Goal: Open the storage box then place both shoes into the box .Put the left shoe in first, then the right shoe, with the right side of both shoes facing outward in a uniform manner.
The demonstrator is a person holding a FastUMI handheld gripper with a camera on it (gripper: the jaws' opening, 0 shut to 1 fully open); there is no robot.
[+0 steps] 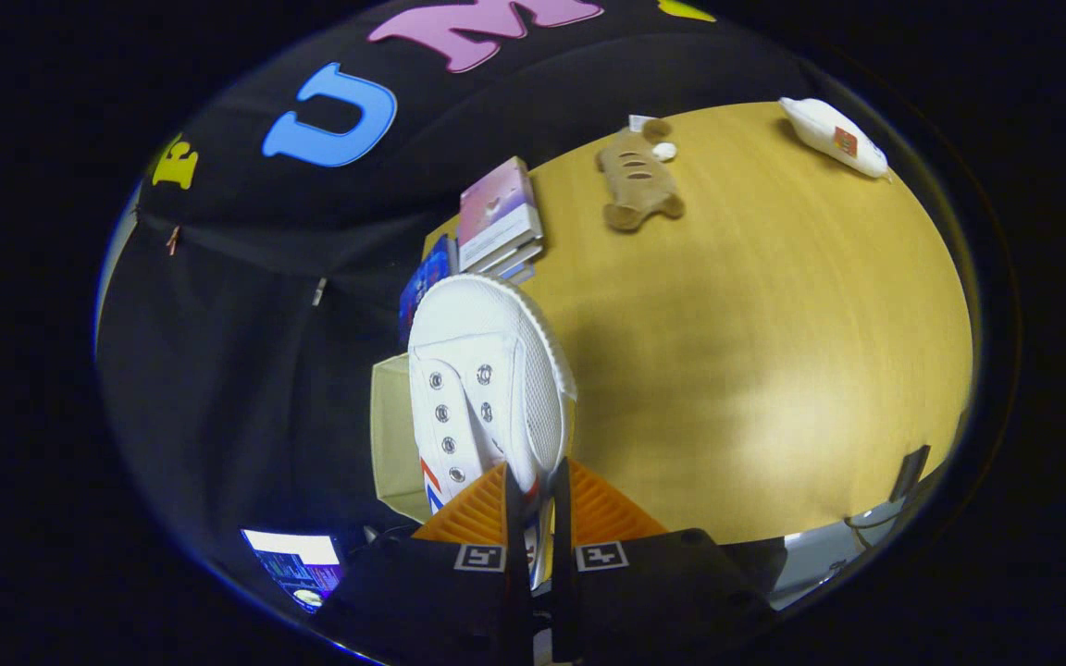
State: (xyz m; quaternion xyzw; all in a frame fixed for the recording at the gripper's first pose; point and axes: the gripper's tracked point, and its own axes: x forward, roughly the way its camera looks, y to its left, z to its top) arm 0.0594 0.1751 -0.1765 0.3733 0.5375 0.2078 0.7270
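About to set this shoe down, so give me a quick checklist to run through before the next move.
1. Grip: gripper fingers pinch the white shoe by its side wall: ok.
2. Shoe lifted off the wooden table: ok.
3. Beige box sits behind the shoe; open or not: cannot tell.
4. Left or right shoe: cannot tell.
5. Book stack and plush toy lie beyond the shoe, apart from it: ok.

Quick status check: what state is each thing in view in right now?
gripper: shut on the white sneaker's side wall.
white sneaker: lifted, toe pointing away, no laces.
storage box: beneath the sneaker; lid state can't be told.
stack of books: piled on the table.
plush toy: lying flat.
white pouch: lying flat.
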